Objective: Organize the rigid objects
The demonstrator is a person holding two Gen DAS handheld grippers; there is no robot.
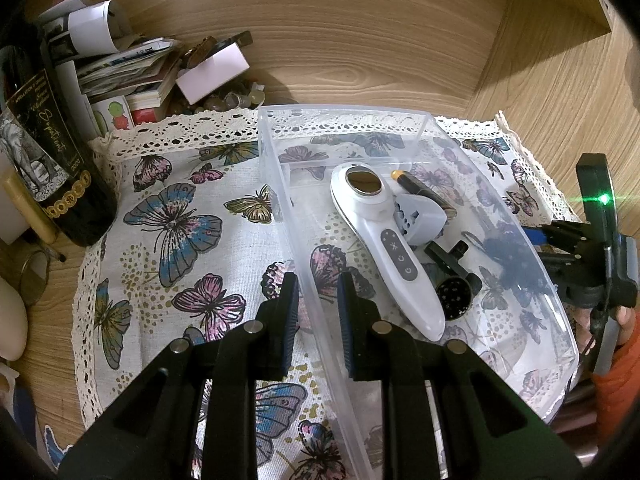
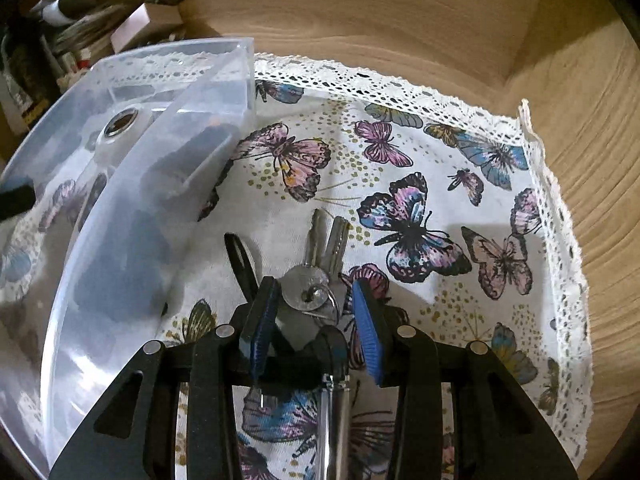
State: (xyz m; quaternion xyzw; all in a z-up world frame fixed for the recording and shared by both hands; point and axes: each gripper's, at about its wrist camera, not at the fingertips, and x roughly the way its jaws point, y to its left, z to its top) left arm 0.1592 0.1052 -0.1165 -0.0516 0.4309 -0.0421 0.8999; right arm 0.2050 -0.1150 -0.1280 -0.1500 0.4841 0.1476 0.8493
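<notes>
"On the butterfly cloth (image 2: 400,152), at about six o'clock in the right wrist view, lies the bunch of keys (image 2: 320,276), outside the clear bin (image 2: 100,264)," says the first observer. "The right gripper (image 2: 316,312) stands open around it, one blue pad on each side of the round key head, not yet closed."

"And the left gripper (image 1: 318,308)?"

"Its jaws straddle the near wall of the clear bin (image 1: 296,240) with a narrow gap; whether the pads actually pinch the wall cannot be told. It looks placed to steady the bin."

"What is already inside?"

"A white handheld device (image 1: 384,240) runs from twelve toward six o'clock, with a grey plug-like piece (image 1: 424,218) touching it at three o'clock, and a small black part (image 1: 452,276) just below that."

"So which step is in hand?"

"Most likely the pick-up of the keys. The next move calls for closing squarely on the key head, since the ring and blades may swing, then lifting over the bin wall at nine o'clock and releasing inside."
</notes>
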